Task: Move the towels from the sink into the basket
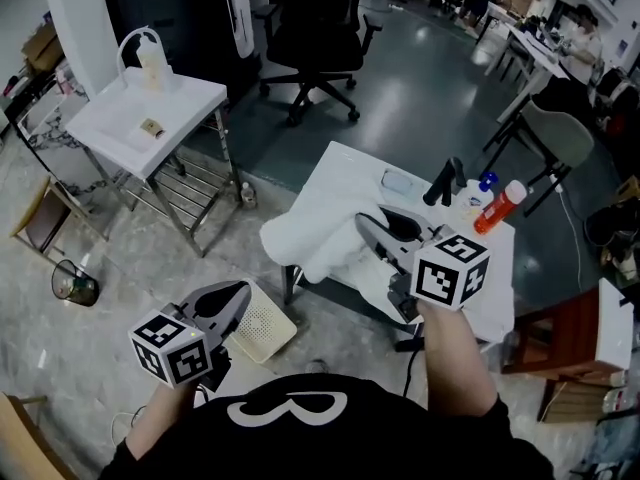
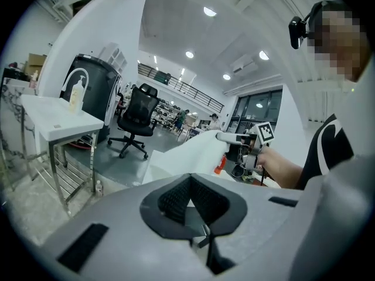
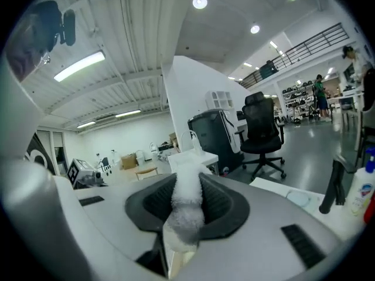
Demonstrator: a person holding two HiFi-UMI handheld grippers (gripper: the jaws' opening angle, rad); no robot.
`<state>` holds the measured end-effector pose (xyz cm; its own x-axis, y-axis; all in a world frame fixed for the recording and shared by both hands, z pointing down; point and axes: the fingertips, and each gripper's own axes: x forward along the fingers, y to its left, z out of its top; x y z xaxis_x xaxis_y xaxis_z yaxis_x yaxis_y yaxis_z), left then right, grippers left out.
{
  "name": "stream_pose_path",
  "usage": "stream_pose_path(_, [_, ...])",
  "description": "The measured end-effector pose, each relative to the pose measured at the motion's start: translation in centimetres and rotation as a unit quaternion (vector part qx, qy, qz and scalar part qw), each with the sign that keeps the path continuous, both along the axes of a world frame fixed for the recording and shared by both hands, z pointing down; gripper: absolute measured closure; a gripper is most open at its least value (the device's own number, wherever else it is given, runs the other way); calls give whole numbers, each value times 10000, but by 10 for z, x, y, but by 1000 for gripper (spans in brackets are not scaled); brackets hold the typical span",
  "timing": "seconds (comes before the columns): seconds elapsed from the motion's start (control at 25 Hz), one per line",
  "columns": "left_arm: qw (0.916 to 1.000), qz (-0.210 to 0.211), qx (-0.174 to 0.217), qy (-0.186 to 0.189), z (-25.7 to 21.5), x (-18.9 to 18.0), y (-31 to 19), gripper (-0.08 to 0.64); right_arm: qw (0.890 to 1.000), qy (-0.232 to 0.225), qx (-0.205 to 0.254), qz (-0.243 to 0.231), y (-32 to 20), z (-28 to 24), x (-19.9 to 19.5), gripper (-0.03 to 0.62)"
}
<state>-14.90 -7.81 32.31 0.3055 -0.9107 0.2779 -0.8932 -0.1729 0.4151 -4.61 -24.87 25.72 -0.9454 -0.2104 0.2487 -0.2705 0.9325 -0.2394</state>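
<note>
1. Head view: open floor (image 1: 120, 308) lies left of the table (image 1: 345, 168), where the basket (image 1: 265, 326) sits just beside the left gripper (image 1: 238, 294) (jaws clenched on nothing).
2. The towel (image 1: 305, 238) is white and fluffy, spread over the table's left edge.
3. One bunched fold is pinched between the right gripper's (image 1: 370, 224) jaws, poking out past them.
</note>
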Motion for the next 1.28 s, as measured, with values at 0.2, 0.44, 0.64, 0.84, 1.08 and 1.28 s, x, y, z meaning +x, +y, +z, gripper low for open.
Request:
stream_pose_path(0.2, [9998,-115,132,34,-7,-22,30,555,9987,-420,297,29,33,-47,-18,491])
stream_pose_path(0.44, [9990,-344,166,216,4,-46,62,555,9969,-692,312,-186,83,-68,-41,491])
stream_pose_path(0.64, [9976,-609,191,278,10,-70,93,555,9960,-600,291,-598,131,-63,-73,492])
stream_pose_path(0.84, [9950,-931,166,327,17,-94,136,555,9931,-542,181,-1025,183,-49,-107,492])
stream_pose_path(1.08, [9918,-1244,77,278,22,-118,186,555,9869,-575,-40,-1507,242,-31,-145,492])
stream_pose_path(1.28, [9889,-1472,22,183,20,-134,219,555,9801,-558,-255,-1889,281,-14,-175,492])
